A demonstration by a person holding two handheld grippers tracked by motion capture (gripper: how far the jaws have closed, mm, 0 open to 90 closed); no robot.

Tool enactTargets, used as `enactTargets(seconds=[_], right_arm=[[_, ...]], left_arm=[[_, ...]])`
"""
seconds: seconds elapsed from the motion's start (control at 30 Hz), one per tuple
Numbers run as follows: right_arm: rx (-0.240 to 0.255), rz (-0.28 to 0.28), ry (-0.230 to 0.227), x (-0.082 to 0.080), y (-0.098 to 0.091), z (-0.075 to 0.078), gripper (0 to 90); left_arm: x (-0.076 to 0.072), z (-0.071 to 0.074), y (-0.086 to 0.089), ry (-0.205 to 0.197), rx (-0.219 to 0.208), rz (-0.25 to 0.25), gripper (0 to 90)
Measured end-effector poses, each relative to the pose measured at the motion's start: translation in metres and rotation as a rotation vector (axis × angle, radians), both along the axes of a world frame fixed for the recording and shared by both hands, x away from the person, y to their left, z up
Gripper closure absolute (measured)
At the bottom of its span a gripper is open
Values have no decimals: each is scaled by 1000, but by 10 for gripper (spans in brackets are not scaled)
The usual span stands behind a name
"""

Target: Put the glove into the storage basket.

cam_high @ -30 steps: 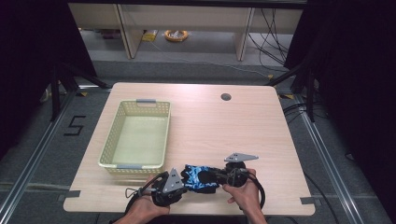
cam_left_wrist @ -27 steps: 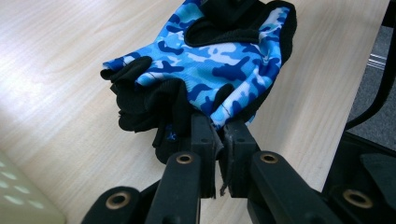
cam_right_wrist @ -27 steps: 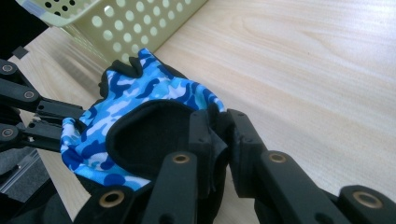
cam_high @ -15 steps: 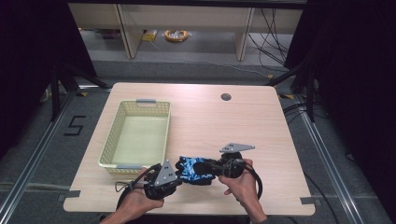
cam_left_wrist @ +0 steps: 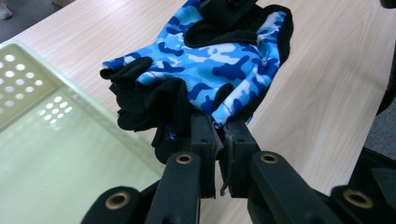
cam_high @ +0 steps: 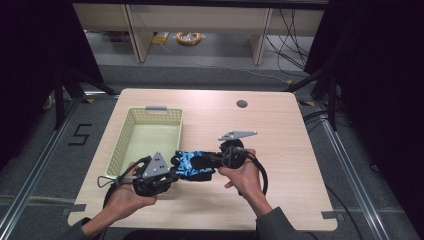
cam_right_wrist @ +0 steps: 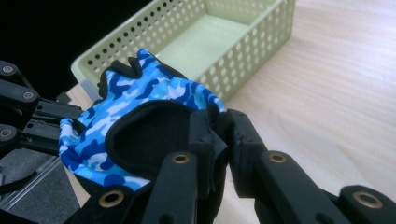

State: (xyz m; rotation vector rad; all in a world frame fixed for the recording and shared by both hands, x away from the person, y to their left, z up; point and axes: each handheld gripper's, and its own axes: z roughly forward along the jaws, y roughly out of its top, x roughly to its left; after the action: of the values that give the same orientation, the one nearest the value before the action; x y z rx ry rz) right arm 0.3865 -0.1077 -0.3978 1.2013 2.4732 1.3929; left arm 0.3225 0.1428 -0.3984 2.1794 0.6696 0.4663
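Glove (cam_high: 192, 163), blue camouflage with black trim, hangs stretched between your two tools, lifted clear of the counter (cam_high: 280, 145) just beside the near right corner of the basket (cam_high: 131, 129). Your left hand-held gripper (cam_left_wrist: 219, 135) is clamped on the glove's finger end, jaws pressed together on the fabric. Your right hand-held gripper (cam_right_wrist: 219, 128) is clamped on the black cuff edge at the opposite end. Beyond the glove, the pale green perforated basket sits on the counter, and farther off, a round dark hole (cam_high: 242, 104) marks the counter's far side.
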Motion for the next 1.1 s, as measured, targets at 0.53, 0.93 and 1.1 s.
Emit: enactTargets(seconds=[0.53, 0.93, 1.1], right_arm=[[-19, 52, 47, 36, 65, 21, 812], [-52, 66, 70, 62, 115, 12, 812], [-77, 70, 91, 69, 132, 0, 811]], left_arm=[[19, 17, 60, 48, 12, 84, 842], [38, 7, 99, 81, 36, 149, 841], [41, -5, 110, 115, 31, 171, 840]])
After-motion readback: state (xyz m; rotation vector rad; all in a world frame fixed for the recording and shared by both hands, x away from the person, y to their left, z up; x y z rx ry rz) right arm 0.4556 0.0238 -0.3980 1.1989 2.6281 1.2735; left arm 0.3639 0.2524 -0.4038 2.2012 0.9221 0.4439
